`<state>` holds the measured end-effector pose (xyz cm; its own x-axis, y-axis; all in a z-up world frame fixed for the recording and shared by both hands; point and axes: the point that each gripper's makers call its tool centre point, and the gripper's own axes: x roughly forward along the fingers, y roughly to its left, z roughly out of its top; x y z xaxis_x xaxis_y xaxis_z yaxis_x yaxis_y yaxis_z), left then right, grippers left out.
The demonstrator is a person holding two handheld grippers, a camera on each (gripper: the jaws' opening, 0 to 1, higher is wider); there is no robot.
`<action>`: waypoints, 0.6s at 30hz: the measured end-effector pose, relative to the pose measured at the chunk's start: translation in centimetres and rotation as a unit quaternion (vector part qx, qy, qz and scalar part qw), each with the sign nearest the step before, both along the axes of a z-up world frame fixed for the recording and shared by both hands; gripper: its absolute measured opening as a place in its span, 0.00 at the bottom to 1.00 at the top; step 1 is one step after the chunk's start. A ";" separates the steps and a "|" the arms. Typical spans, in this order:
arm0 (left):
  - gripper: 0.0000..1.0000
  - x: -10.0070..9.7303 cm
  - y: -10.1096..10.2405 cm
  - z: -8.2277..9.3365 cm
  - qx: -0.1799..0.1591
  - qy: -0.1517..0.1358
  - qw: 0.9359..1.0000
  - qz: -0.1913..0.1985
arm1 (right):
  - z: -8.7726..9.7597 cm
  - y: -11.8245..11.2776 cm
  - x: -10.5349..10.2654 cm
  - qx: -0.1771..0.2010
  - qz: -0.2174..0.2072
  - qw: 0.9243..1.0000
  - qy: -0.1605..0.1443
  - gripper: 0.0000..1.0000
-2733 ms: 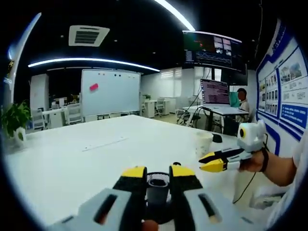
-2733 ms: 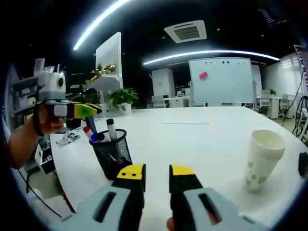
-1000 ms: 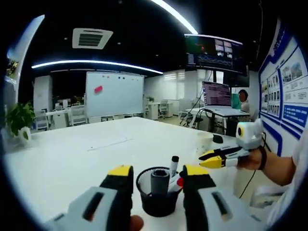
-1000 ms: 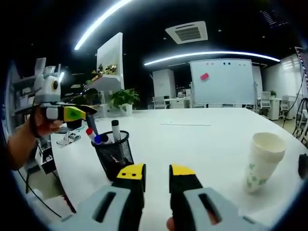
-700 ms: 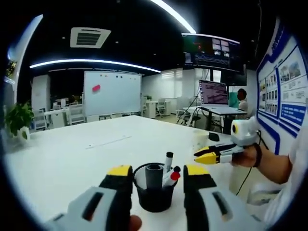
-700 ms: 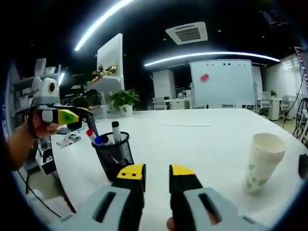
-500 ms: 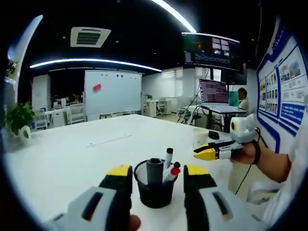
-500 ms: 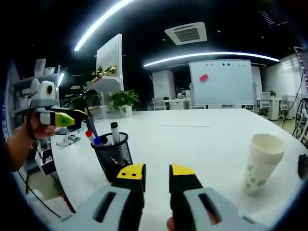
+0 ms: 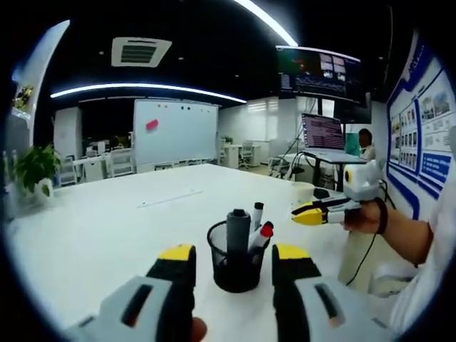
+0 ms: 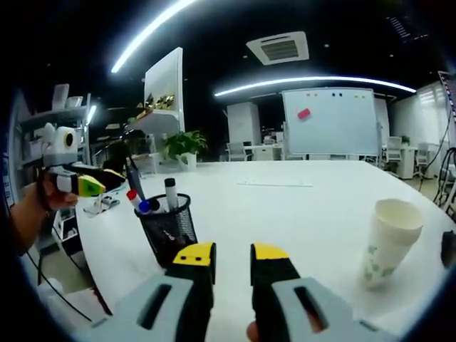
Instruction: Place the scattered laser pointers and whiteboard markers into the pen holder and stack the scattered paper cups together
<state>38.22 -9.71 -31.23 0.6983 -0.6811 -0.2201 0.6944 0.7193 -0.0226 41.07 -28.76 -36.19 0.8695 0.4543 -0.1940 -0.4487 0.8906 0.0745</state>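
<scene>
Markers stand in the pen holder (image 9: 237, 263), cups (image 10: 385, 240) look stacked; left tongs (image 9: 234, 257) parted, right tongs (image 10: 233, 254) nearly closed, both empty

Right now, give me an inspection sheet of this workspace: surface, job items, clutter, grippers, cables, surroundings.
Surface: large white table, mostly bare.
Job's things: black mesh pen holder upright on the table, holding a red-capped marker, a blue-capped marker, a black-capped marker and a grey cylindrical item; white paper cup stack with green print standing apart from the holder, right in the right gripper view.
Clutter: small dark object at the table edge beyond the cups, too cut off to identify.
Grippers: left gripper open, empty, facing the holder; right gripper nearly closed, empty.
Cables: black cables hanging by the far desk.
Surroundings: whiteboard, potted plant, wall screen, a seated person.
</scene>
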 end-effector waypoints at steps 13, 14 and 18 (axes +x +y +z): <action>0.43 -0.6 1.3 -1.8 0.013 0.011 1.000 0.011 | 0.1 -0.2 0.2 -0.001 -0.001 1.000 -0.001 0.20; 0.43 -0.6 1.4 -2.0 0.014 0.011 1.000 0.012 | 0.1 -0.2 0.2 -0.001 -0.001 1.000 -0.001 0.20; 0.43 -0.8 1.6 -2.4 0.014 0.017 1.000 0.015 | -0.1 -0.1 0.2 -0.002 0.001 1.000 0.000 0.20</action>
